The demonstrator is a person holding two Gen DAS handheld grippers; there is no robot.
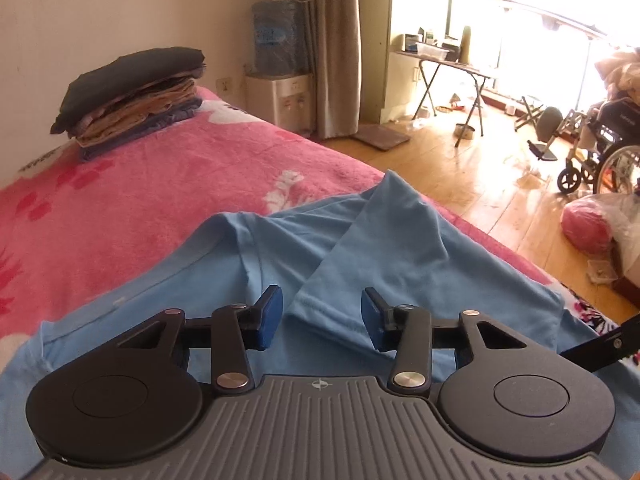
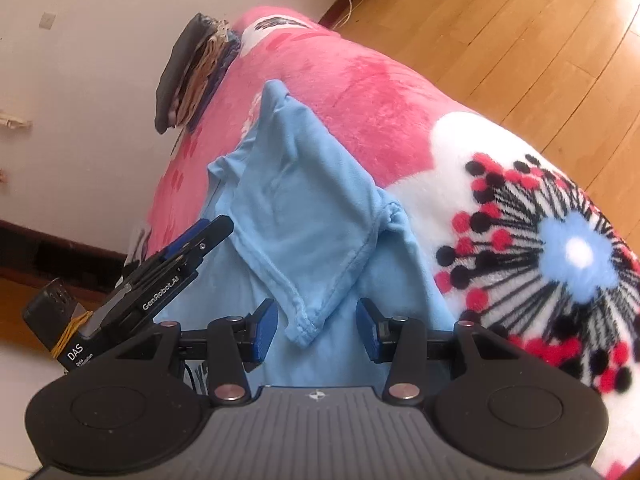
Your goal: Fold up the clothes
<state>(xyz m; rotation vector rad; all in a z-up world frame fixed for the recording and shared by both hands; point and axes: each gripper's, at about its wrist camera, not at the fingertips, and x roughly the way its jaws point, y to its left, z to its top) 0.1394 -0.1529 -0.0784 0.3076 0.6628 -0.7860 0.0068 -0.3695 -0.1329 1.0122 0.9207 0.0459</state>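
The blue shirt (image 1: 352, 248) lies on the pink blanket (image 1: 168, 176) at the near side of the bed, one sleeve (image 2: 304, 232) folded in over the body; the left gripper (image 1: 322, 316) hovers over it, jaws apart, holding nothing; the right gripper (image 2: 317, 328) likewise, jaws apart astride the sleeve hem, pads clear; a folded stack (image 1: 132, 92) sits far left.
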